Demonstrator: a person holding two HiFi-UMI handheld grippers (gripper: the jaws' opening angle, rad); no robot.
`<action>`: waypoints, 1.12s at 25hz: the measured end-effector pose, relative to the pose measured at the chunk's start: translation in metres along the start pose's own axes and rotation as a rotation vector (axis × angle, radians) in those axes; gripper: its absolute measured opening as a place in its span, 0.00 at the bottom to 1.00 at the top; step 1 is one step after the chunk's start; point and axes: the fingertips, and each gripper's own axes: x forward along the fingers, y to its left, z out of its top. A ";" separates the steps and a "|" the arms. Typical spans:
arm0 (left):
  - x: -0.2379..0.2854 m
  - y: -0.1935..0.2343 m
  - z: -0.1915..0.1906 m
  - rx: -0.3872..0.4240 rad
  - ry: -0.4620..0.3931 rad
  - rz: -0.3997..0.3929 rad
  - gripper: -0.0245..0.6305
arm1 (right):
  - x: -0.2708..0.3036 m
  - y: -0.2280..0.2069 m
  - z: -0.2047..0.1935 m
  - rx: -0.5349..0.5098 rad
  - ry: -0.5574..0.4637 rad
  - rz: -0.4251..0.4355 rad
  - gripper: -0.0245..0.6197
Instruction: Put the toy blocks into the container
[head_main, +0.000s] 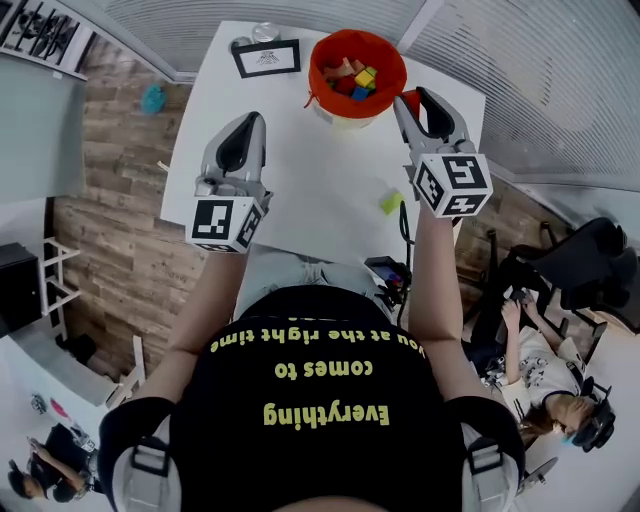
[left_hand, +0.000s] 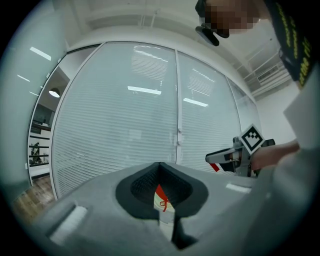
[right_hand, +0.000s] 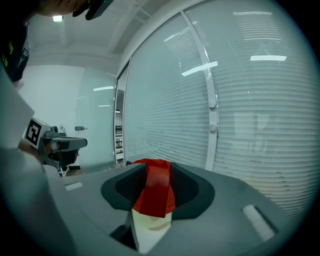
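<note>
The round red fabric container (head_main: 322, 52), already holding a heap of coloured toy blocks (head_main: 352, 78), stands at the top centre of the head view on the white counter (head_main: 310, 170). Just right of it, the right gripper (head_main: 418, 103) has its fingers pinching a red wooden block (right_hand: 154, 192). The left gripper (head_main: 250, 120), in the left centre of the frame, has its fingers pressed almost together with nothing between them. A small lime-green block (head_main: 390, 202) lies near the counter's lower right edge.
</note>
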 end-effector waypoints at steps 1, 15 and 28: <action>0.000 0.002 -0.001 -0.001 0.002 0.005 0.04 | 0.004 0.001 0.000 -0.001 0.003 0.008 0.28; 0.000 0.024 -0.015 -0.017 0.033 0.045 0.04 | 0.052 0.020 -0.003 0.001 0.021 0.079 0.28; 0.004 0.050 -0.020 -0.006 0.052 0.078 0.04 | 0.084 0.032 -0.019 -0.016 0.058 0.092 0.28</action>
